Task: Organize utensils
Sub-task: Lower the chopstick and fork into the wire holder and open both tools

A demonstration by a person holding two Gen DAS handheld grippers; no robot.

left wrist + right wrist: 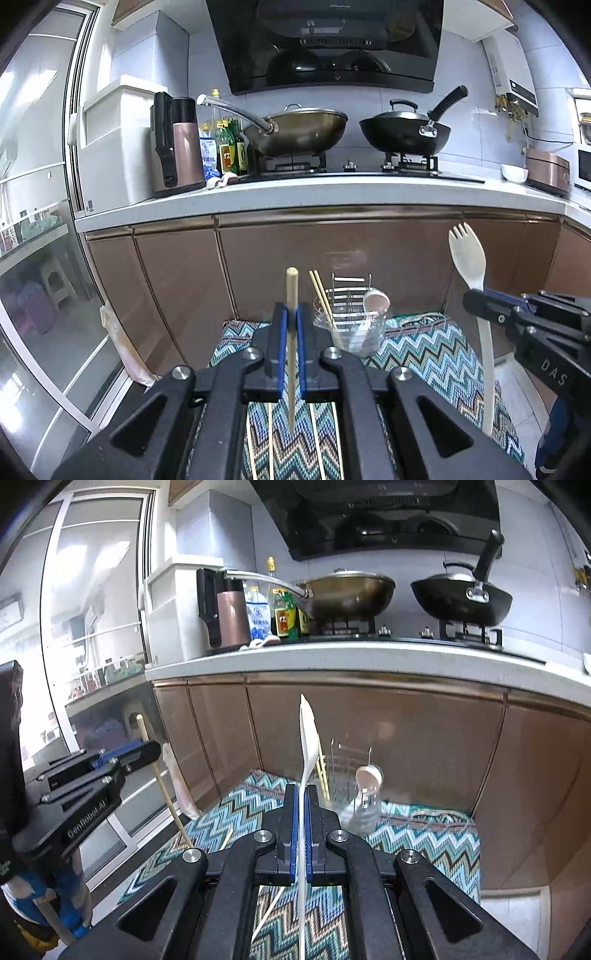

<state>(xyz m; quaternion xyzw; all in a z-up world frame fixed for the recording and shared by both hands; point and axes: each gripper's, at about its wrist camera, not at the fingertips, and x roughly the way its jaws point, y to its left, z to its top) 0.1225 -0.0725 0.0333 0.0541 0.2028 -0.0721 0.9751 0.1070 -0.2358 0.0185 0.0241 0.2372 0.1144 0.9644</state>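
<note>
My left gripper [291, 314] is shut on a beige wooden chopstick [291, 288] that stands upright between its blue pads. My right gripper [303, 794] is shut on the handle of a white spork [306, 734], seen edge-on here. In the left wrist view the spork [467, 254] shows its tines up, held by the right gripper [476, 301]. Ahead on the zigzag mat [424, 347] stands a clear glass cup [351, 332] holding two chopsticks [321, 299] and a pink spoon [375, 301]. Both grippers hover above the mat, short of the cup [362, 808].
A wire rack [351, 291] stands right behind the cup against brown cabinet doors [332, 251]. Several loose chopsticks [269, 443] lie on the mat under my left gripper [147, 751]. Above is a counter [295, 199] with a stove and two woks. A glass sliding door [37, 258] is at left.
</note>
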